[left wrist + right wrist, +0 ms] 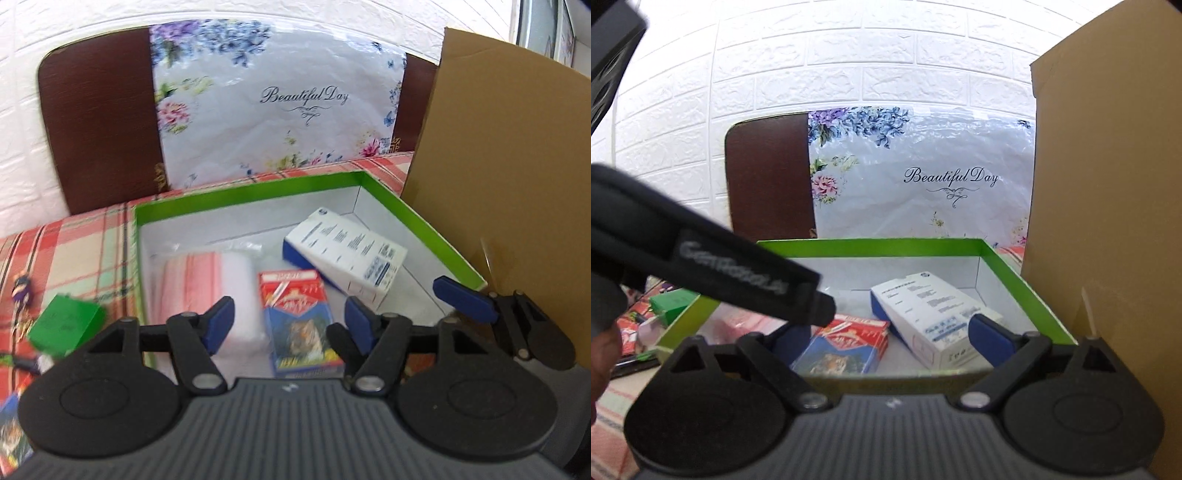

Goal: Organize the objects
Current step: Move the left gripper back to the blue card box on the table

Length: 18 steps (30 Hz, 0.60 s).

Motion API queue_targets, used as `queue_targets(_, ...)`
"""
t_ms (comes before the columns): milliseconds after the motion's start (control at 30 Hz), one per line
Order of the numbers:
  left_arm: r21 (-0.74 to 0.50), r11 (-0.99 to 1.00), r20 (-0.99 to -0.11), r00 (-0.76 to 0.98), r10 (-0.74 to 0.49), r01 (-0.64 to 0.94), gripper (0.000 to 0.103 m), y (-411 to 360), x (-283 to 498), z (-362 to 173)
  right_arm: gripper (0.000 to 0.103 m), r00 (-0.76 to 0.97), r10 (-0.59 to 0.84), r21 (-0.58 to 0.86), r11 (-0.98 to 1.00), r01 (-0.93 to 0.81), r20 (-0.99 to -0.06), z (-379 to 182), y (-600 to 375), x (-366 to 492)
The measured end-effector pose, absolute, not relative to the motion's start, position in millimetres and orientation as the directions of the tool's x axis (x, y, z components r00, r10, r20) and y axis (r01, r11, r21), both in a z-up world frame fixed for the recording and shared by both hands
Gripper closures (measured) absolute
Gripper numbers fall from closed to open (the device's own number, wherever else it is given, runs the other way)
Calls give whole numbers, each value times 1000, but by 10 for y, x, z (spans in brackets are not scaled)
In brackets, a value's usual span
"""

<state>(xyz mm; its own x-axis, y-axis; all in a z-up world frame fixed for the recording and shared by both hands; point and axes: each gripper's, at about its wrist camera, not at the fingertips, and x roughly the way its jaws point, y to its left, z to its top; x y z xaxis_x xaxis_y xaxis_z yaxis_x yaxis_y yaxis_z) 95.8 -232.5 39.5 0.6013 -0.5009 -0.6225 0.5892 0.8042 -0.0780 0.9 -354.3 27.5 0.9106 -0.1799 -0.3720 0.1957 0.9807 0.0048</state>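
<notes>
An open green box with a white inside (pixel 251 188) (pixel 871 245) lies on the plaid cloth. In it are a pink packet in plastic (pixel 188 280), a white roll (pixel 240 295), a red and blue card pack with a tiger (pixel 299 321) (pixel 846 350) and a white and blue carton (pixel 347 251) (pixel 923 314). My left gripper (pixel 288 314) is open over the box's near side, its pads on either side of the card pack without pressing it. My right gripper (pixel 886 332) is open wide at the near rim, its left finger partly hidden behind the left gripper's black body (pixel 701 266).
A tall cardboard box (pixel 498 184) (pixel 1108 221) stands close on the right. Behind are a floral bag (pixel 277 103) and a brown chair back (pixel 99 129) against a white brick wall. A small green box (pixel 66 325) and other small items lie on the cloth at the left.
</notes>
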Motion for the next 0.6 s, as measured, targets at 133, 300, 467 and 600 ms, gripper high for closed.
queue_targets(133,-79,809,-616,610,-499,582,32,-2177,838,423,6,914,-171,-17,984,177,-367,242,-3435,-64)
queue_targets(300,-74,836,-618,633,-466,543,32,-1994,750,481,7,911,-153,-18,987,159,-384,215,-3331,0)
queue_targets(467,-37,872,-632,665,-399,488,32,-1782,682,445,8,908,-131,3,990,144,-397,167,-3280,-37)
queue_targets(600,-26,897,-649,675,-351,441,32,-1543,656,369,10,901,-94,47,991,125,-423,170,-3200,-77)
